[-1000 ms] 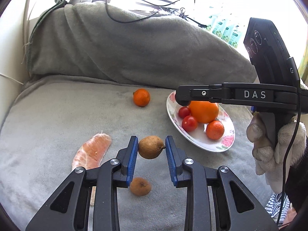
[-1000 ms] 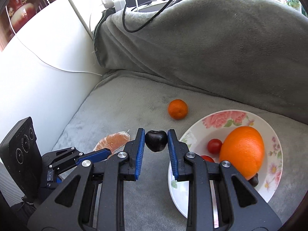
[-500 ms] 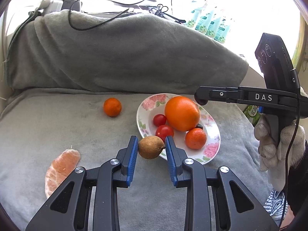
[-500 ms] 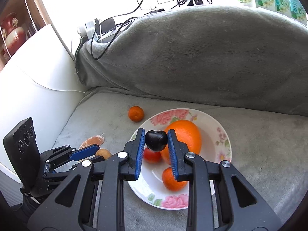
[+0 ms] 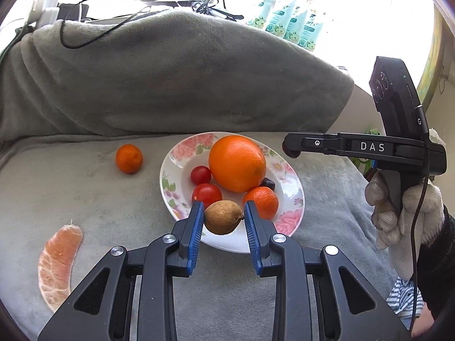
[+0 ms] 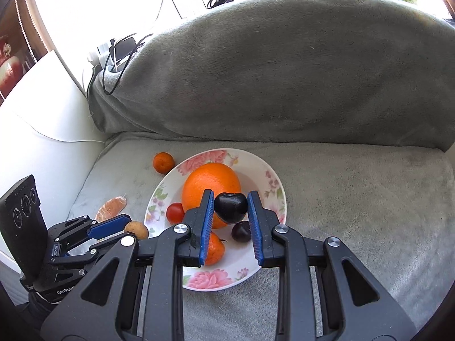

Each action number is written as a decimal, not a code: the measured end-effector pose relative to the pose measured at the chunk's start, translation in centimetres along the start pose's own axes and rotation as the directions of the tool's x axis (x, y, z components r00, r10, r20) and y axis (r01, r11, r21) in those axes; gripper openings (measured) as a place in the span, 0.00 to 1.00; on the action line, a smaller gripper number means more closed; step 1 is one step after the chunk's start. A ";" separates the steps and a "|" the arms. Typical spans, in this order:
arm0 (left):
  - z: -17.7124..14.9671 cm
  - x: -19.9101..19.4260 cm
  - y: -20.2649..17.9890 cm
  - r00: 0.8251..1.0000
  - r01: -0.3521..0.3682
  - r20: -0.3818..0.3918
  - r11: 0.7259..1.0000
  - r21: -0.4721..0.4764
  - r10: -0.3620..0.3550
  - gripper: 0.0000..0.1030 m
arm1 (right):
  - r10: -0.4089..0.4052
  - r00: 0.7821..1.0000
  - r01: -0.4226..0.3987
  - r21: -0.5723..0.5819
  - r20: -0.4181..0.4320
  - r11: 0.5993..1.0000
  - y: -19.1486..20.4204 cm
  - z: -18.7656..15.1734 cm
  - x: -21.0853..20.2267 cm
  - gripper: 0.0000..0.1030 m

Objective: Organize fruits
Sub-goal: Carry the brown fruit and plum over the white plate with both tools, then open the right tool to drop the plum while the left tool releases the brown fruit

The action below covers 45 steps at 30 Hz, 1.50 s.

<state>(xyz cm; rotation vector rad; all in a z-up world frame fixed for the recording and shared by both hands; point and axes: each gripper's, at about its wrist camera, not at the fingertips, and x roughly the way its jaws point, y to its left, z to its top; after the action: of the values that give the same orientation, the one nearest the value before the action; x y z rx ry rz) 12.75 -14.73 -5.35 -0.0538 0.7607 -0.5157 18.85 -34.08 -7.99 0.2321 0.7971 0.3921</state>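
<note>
- Plate (image 5: 295, 199), white with pink flowers, sits on a grey blanket (image 5: 85, 199) over what looks like a sofa seat; it is the collecting spot, judging by what lies in it.
- Already in the plate: big orange (image 5: 237, 162), two cherry tomatoes (image 5: 206, 194), a small tangerine (image 5: 261, 201), and a dark plum (image 6: 241, 232) tucked beside the orange.
- Left gripper (image 5: 224, 217): jaws closed on a small brown fruit (image 5: 223, 217), held over the near rim of the plate, not yet set down.
- Right gripper (image 6: 230, 208): jaws closed on a dark cherry-like fruit (image 6: 230, 207), held above the plate, in front of the big orange; also not released.
- A gloved hand (image 5: 398, 213) holds the right gripper's handle, seen at the right edge of the left wrist view.
- Left to do, by my read: lower and release both held fruits into the plate.
- Still loose on the blanket: a second tangerine (image 5: 129, 158) just beside the plate's far-left rim, and a peeled citrus segment (image 5: 58, 264) well apart, near-left.
- Estimate: well past halfway; two drops plus two more pickups remain.
- Plate is filling up, so free space for the drops is mostly the near and right side.
</note>
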 end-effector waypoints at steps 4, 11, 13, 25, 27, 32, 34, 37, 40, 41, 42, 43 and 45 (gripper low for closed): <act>0.0 0.3 -0.5 1.000 0.003 -0.006 1.000 0.006 -0.003 0.27 | 0.001 1.000 -0.001 0.011 -0.013 1.000 -0.7 -0.4 0.3 0.25; 0.2 0.3 -0.9 1.000 0.002 -0.005 1.000 0.013 -0.002 0.27 | 0.000 1.000 0.001 0.026 -0.029 1.000 -1.3 -0.8 0.8 0.25; 0.3 0.4 -1.0 1.000 0.003 -0.005 1.000 0.014 -0.003 0.27 | 0.000 0.999 0.001 0.030 -0.032 1.000 -1.4 -0.9 0.9 0.25; 0.4 0.4 -1.3 1.000 0.004 0.003 1.000 0.012 -0.004 0.27 | 0.004 1.000 -0.003 0.030 -0.031 1.000 -1.2 -1.0 0.9 0.30; 0.4 0.4 -1.2 1.000 0.001 0.005 1.000 0.010 -0.001 0.27 | 0.003 1.000 -0.002 0.033 -0.023 0.999 -1.1 -1.0 0.8 0.43; 0.3 0.2 -1.0 1.000 -0.005 0.010 1.000 0.005 0.005 0.36 | 0.006 1.000 -0.006 0.022 -0.010 1.000 -0.8 -0.9 0.5 0.50; 0.3 0.1 -1.0 1.000 -0.007 0.013 1.000 0.004 0.007 0.42 | 0.002 1.000 -0.002 0.019 -0.003 1.000 -0.7 -0.8 0.4 0.61; 0.3 0.0 -1.1 1.000 -0.011 0.019 1.000 0.004 0.011 0.56 | 0.004 1.000 -0.004 0.016 0.008 1.000 -0.6 -0.8 0.1 0.65; 0.2 -0.2 -1.3 0.999 -0.024 0.028 1.000 0.015 0.024 0.68 | 0.000 1.000 0.000 0.014 0.011 1.000 -0.4 -0.7 0.0 0.69; 0.2 -0.2 -1.3 0.999 -0.028 0.029 0.999 0.015 0.028 0.69 | -0.003 1.000 0.003 0.015 0.016 1.000 -0.4 -0.7 -0.1 0.73; 0.1 -0.3 -1.3 0.999 -0.030 0.030 0.999 0.015 0.030 0.70 | -0.006 1.000 0.005 0.018 0.025 1.000 -0.4 -0.7 -0.2 0.79; 0.1 -0.3 -1.2 0.999 -0.034 0.030 0.999 0.014 0.033 0.70 | -0.007 0.999 0.006 0.020 0.034 1.000 -0.3 -0.7 -0.3 0.82; 0.1 -0.4 -1.1 0.999 -0.043 0.029 0.999 0.015 0.042 0.72 | -0.010 0.999 0.009 0.020 0.039 1.000 -0.2 -0.6 -0.4 0.83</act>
<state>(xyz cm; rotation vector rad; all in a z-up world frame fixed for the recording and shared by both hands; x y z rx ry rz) 12.07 -15.55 -4.75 -0.0307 0.7279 -0.4796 18.21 -34.42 -8.15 0.2535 0.7634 0.3697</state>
